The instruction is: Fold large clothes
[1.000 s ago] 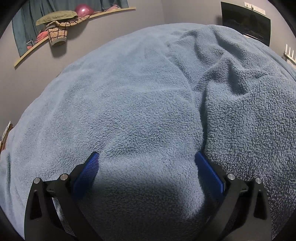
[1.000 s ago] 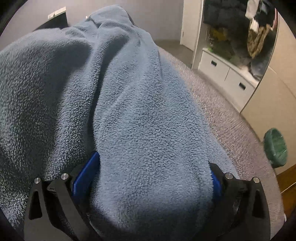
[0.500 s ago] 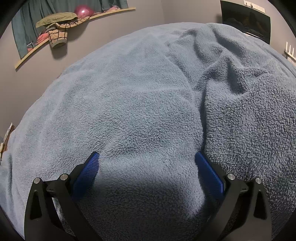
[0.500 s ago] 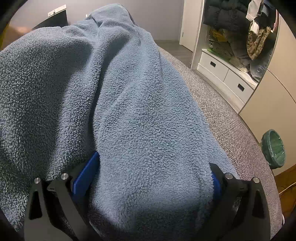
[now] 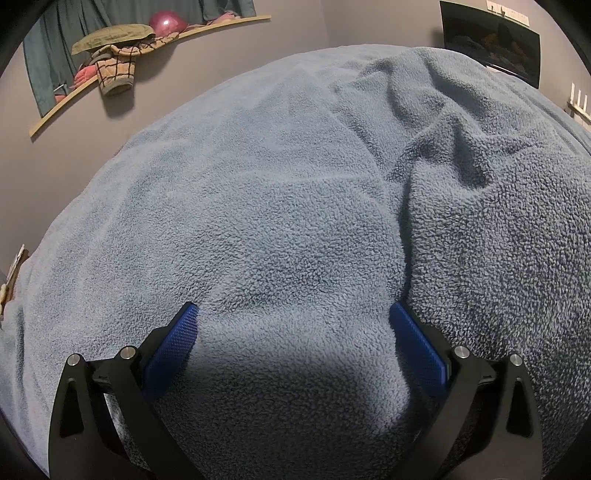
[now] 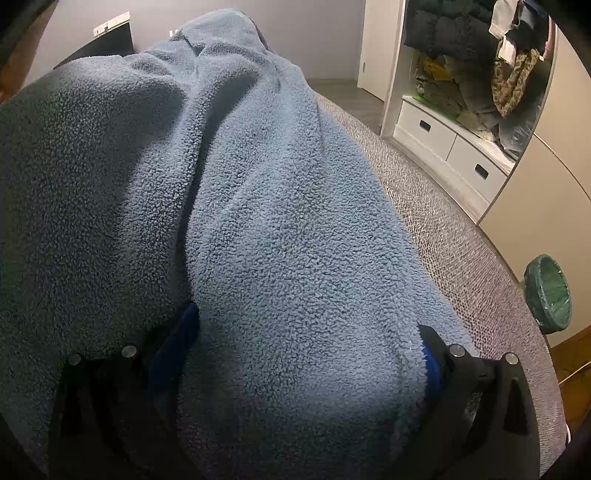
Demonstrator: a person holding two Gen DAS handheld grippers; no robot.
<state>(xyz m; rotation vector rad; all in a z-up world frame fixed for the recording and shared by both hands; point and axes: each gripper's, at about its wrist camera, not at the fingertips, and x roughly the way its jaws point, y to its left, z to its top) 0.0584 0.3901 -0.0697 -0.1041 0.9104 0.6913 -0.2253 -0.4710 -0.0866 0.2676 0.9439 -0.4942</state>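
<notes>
While spread, both grippers straddle fleece [image 5: 280, 221].

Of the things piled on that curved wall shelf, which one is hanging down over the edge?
The checked tan cloth. It droops below the shelf, while the olive cloth and the pink ball sit on top.

- A wooden shelf [image 5: 122, 79] piled with clothes lines a grey wall [image 5: 155, 92].
- An open wardrobe [image 6: 469, 74] with white drawers [image 6: 450, 147] stands beside a green bin [image 6: 548, 291].
</notes>
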